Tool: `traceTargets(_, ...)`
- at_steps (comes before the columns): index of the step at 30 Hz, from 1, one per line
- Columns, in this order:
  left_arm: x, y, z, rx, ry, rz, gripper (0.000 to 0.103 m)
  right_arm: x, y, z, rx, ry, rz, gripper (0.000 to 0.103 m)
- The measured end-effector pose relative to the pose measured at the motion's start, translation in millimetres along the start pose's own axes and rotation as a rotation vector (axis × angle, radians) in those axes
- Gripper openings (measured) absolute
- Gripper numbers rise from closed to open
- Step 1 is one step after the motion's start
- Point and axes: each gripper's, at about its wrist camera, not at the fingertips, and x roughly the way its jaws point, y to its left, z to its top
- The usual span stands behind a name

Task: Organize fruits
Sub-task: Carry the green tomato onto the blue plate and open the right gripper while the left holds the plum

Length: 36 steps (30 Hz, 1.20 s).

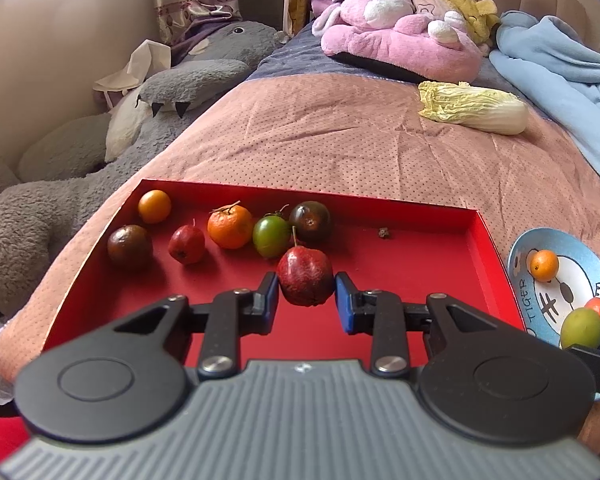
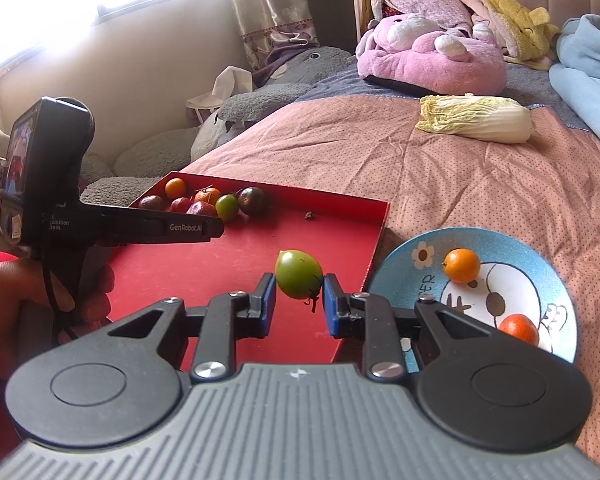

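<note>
- Red tray (image 1: 400, 216), on the pink bedspread (image 1: 320, 136): the landmark for all positions below.
- Along the tray's far-left wall: a row of small fruits, including a yellow-orange fruit (image 1: 154, 206), a dark fruit (image 1: 129, 246), a tangerine (image 1: 230, 226) and a green fruit (image 1: 271, 235).
- Left gripper (image 1: 306, 294), above the tray floor near its middle: a dark red fruit (image 1: 305, 276) sits between the jaws, both blue pads touching its sides.
- Right gripper (image 2: 299, 299), over the tray's right part: jaws closed on a green fruit (image 2: 298, 274), stem end pointing down.
- Blue cartoon plate (image 2: 400, 264), just beside the tray's right wall: carries an orange fruit (image 2: 461, 265) and a second orange fruit (image 2: 518, 328).
- Napa cabbage (image 2: 476, 119), well beyond the tray's far right corner.
</note>
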Motion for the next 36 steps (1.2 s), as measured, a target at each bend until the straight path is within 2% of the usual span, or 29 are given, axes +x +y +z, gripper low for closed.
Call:
traceTargets(9,-1,-8,0,0.022,-0.005,-0.005,0.034,-11,-32,-4,0.048,-0.023,-0.057,0.029)
traceTargets(23,1,-14,-2,0.041,0.004,-0.001,0.034,-12,-120,-48,0.158,0.032,-0.262,0.029)
traceTargets(28,1,-16,-3,0.052,0.007,-0.002,0.034,-1,-129,-51,0.169,0.044,-0.279,0.029)
traceTargets(36,2,-16,-3,0.054,0.010,0.001,0.034,14,-126,-30,0.150,0.017,-0.273,0.030)
